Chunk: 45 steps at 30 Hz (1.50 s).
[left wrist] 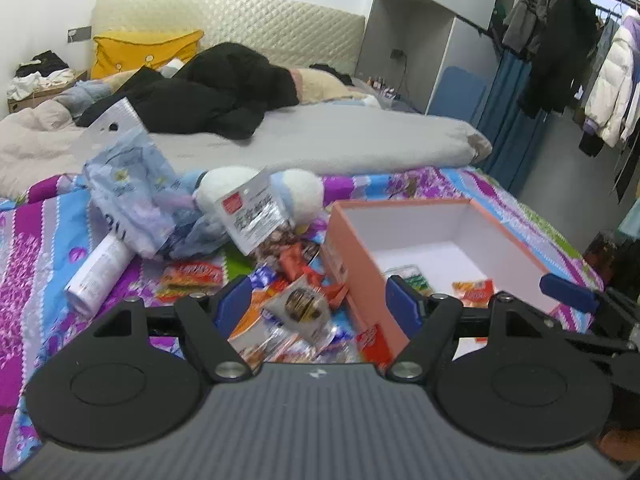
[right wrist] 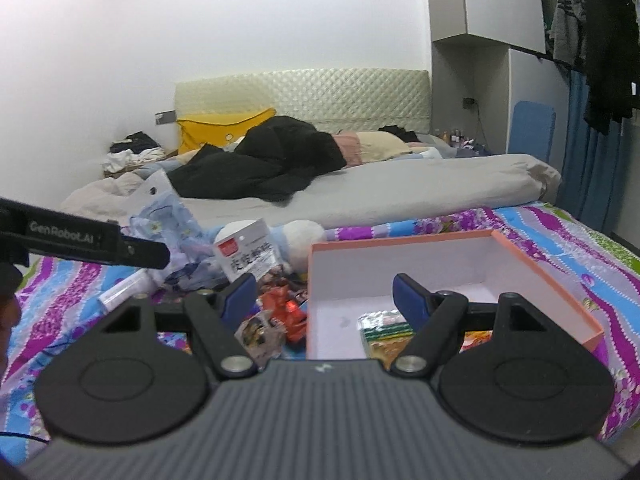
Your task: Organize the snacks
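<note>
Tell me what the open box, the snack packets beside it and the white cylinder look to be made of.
Open box: looks like rigid cardboard, matte salmon outside and plain white inside, with crisp straight walls.
Snack packets: thin plastic or foil film, glossy and crinkled with printed faces; some have clear windows.
White cylinder: smooth and faintly shiny, probably plastic or coated card; the blur leaves it open.

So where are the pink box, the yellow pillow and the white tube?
pink box (left wrist: 362,280), left wrist view, its near-left outer wall.
yellow pillow (left wrist: 136,50), left wrist view, middle of its front.
white tube (left wrist: 98,274), left wrist view, mid-body.
</note>
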{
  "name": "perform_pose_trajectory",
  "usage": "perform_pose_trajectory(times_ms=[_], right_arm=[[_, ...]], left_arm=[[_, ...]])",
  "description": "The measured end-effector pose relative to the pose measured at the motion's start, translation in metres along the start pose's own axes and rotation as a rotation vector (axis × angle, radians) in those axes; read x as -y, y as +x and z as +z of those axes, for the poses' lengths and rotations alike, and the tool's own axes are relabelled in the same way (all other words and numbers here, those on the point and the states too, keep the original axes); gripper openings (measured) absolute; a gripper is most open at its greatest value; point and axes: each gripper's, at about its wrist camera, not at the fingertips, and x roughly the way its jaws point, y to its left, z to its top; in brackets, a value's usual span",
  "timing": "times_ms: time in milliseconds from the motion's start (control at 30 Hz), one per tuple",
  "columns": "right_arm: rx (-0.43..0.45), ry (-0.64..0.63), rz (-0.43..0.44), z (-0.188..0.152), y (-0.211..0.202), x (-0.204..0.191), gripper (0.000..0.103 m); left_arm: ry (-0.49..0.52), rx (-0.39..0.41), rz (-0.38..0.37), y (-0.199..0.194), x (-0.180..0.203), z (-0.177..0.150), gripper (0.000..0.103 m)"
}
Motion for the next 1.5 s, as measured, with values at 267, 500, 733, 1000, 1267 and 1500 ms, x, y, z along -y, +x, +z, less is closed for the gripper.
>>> perform_pose_trajectory(times_ms=[267, 500, 733, 1000, 1267, 1500], right_arm=[[-0.085, -0.076, 0.058, -0.012, 0.000, -0.021, 0.076], [-0.158, -0.155, 0.145, -0.001, 0.016, -0.022, 0.076], [-0.221, -0.288, 0.235, 0.020, 0.046, -0.025, 0.076], [-0.270, -0.279, 0.206, 0.031, 0.059, -0.016, 0.076], [-0.304, -0.307, 0.209, 0.033, 0.067, -0.013, 0.076], [-0.359, -0.335, 0.283, 0.031, 0.101, -0.018, 0.073]], left_arm=[[-0.002, -0.085, 0.052, 0.002, -0.024, -0.047, 0.078], [-0.020, -0.235, 0.050, 0.018, -0.040, -0.064, 0.078], [-0.023, -0.342, 0.074, 0.032, -0.042, -0.041, 0.078], [0.016, -0.304, 0.071, 0.045, -0.037, 0.001, 0.078], [-0.054, -0.266, -0.005, 0.086, -0.041, -0.002, 0.078], [-0.121, -0.296, -0.009, 0.124, -0.066, -0.035, 0.082]])
